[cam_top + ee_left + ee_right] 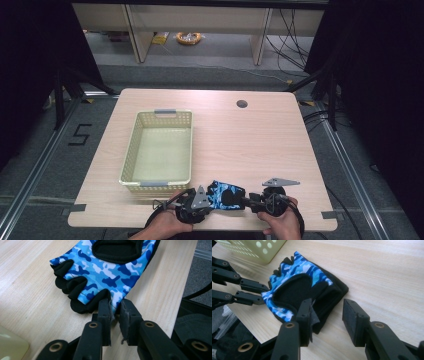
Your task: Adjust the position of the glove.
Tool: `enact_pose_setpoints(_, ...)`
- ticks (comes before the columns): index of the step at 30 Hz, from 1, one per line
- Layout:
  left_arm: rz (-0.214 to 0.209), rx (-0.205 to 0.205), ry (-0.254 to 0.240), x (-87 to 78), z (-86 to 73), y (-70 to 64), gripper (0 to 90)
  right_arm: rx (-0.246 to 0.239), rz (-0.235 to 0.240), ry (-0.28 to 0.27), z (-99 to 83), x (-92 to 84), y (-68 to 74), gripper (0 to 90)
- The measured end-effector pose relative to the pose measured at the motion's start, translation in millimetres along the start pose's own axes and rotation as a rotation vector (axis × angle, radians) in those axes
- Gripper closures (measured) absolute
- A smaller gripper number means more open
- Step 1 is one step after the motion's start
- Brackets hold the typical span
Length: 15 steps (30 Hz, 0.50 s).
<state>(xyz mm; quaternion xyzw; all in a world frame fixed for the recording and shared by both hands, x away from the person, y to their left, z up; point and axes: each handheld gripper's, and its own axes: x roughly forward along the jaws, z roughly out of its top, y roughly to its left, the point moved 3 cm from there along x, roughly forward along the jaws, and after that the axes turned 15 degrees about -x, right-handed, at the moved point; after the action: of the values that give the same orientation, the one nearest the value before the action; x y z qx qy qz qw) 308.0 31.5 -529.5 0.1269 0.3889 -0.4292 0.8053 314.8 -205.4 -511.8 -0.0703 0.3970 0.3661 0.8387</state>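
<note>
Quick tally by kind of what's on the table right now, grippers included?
Gloves: 1, the blue camouflage glove, at the near edge.
Baskets: 1, the yellow basket, empty.
Grippers: 2, the left gripper pinching the glove's edge, the right gripper open around the other end.
Total: 4

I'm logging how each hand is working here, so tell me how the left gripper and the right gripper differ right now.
The left gripper has its jaws nearly together, pinching the finger-end edge of the camouflage glove; the right gripper has its jaws wide apart. The left gripper holds fabric between its pads, whereas the right gripper only has one jaw over the glove's black cuff end, clamping nothing. Both sit low at the table's near edge, at opposite ends of the glove.
</note>
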Motion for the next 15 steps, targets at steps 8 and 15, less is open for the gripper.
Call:
enact_pose_setpoints(8, 0.004, -0.003, -0.002, 0.6, -0.8, -3.1, 80.4, 0.041, 0.019, -0.008, 0.3, 15.6, -8.6, 60.5)
enact_pose_setpoints(15, 0.01, 0.004, 0.0, 0.2, -1.3, -2.6, 80.4, 0.019, 0.007, 0.003, 2.3, 21.7, -7.8, 62.6)
